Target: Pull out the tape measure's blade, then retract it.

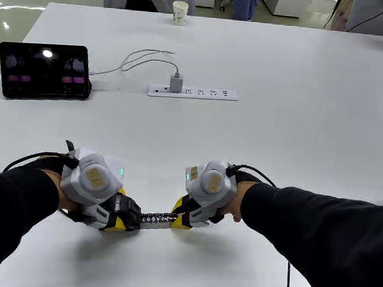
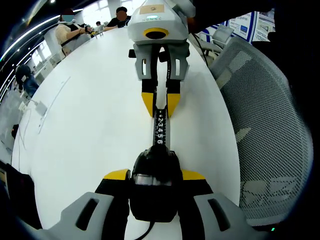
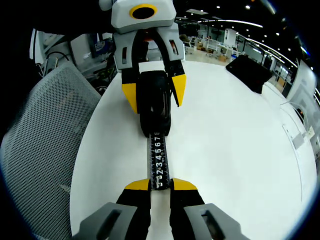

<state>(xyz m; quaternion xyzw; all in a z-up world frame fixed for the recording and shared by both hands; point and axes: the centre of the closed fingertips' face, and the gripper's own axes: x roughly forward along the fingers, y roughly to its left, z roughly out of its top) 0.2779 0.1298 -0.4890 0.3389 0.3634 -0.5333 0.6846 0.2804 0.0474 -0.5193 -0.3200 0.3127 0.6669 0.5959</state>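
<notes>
Tape measure (image 3: 154, 102), one, between left gripper (image 2: 155, 175) and right gripper (image 3: 160, 185)

The left gripper (image 2: 155, 175) clamps the tape measure (image 2: 154, 197). Its blade (image 2: 160, 131) runs out to the right gripper (image 2: 159, 104), which pinches it.

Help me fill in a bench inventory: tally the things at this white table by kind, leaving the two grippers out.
Black tape measure, blade partly drawn out: 1
Black flat tablet with lit screen: 1
White plastic power strip: 1
White charger cube with its cable: 1
White paper cup: 1
Total: 5
</notes>
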